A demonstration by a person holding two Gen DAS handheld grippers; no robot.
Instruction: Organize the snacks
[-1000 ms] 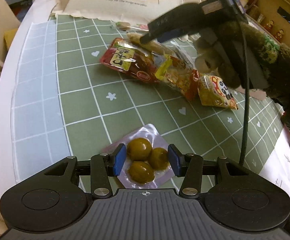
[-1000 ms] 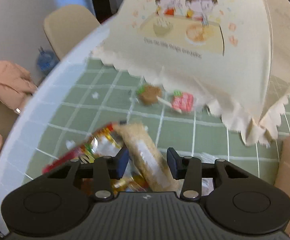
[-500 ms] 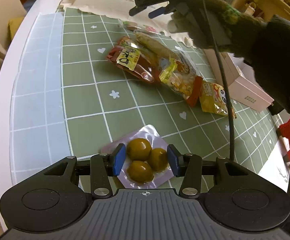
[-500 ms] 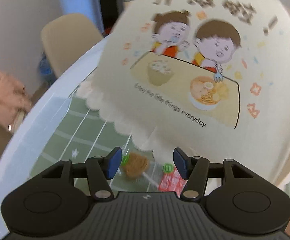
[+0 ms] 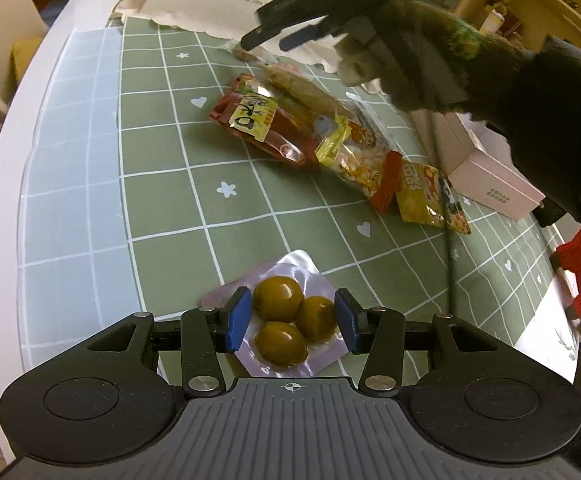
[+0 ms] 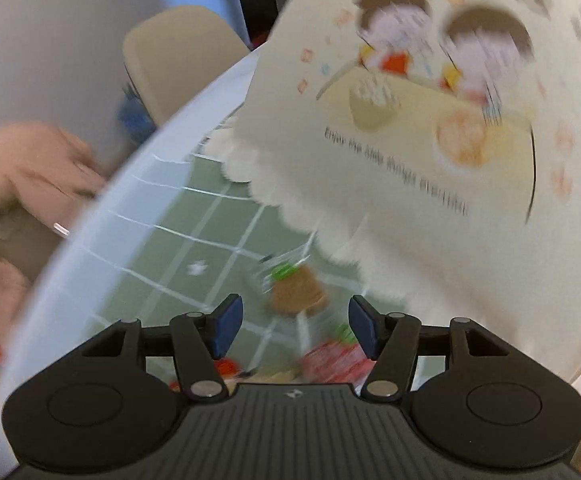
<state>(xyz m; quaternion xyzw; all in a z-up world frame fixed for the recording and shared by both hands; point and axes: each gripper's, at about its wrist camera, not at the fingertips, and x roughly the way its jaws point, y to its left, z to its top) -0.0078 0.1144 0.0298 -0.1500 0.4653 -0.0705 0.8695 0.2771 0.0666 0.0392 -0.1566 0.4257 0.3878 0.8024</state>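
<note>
Green eggs pack (image 5: 286, 320) sat clenched in the left tongs (image 5: 290, 316); right tongs (image 6: 296, 326) hovered released over a lollipop (image 6: 296, 292); packets (image 5: 330, 140) lay unsorted mid-worktop (image 5: 90, 160).

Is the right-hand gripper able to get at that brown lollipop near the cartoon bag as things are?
Probably yes. The right gripper is open with nothing between its pads, and the brown lollipop lies uncovered on the green mat just ahead. Only the cartoon bag's scalloped edge hangs close beside it.
</note>
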